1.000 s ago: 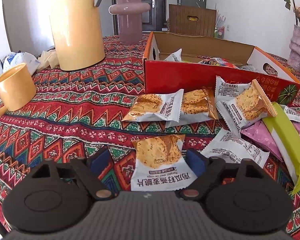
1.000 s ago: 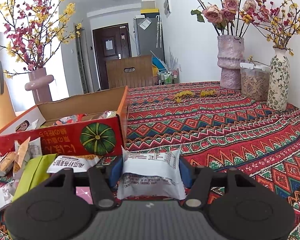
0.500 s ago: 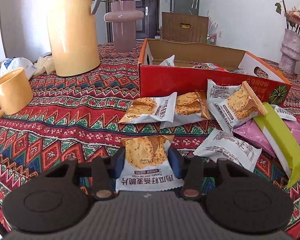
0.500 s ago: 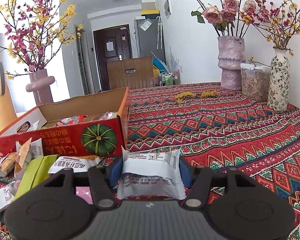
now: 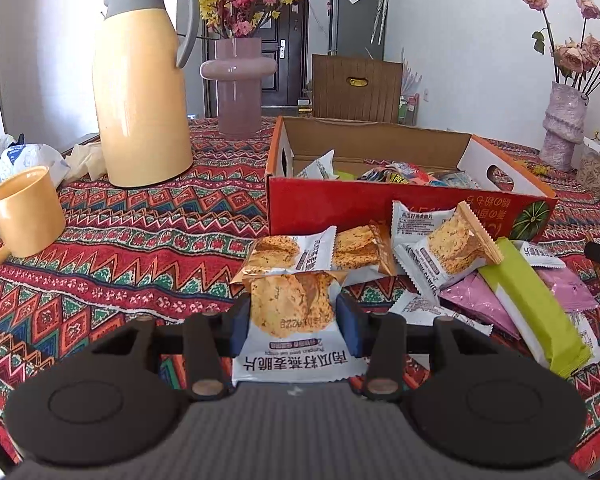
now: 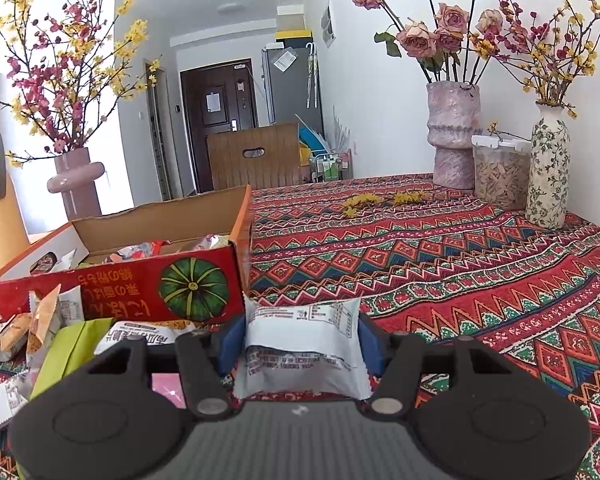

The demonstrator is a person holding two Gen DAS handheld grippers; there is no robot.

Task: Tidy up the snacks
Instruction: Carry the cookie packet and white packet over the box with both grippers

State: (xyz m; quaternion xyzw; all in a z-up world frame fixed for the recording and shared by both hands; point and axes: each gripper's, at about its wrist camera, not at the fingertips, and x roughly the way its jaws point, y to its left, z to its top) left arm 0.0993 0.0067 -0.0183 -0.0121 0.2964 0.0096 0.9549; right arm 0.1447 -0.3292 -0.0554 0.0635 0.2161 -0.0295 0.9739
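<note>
Left claw (image 5: 293,316) clamped on cracker packet (image 5: 296,332), Chinese label inverted, lifted off bench (image 5: 132,248) before red box (image 5: 380,204); right claw (image 6: 300,340) clamped on white packet (image 6: 302,344), fine print unreadable, beside box's pumpkin picture (image 6: 192,288)

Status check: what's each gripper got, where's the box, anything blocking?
Left gripper shut on cracker packet. Right gripper shut on white packet. Red box open ahead, part filled. Loose packets piled against its front wall.
</note>
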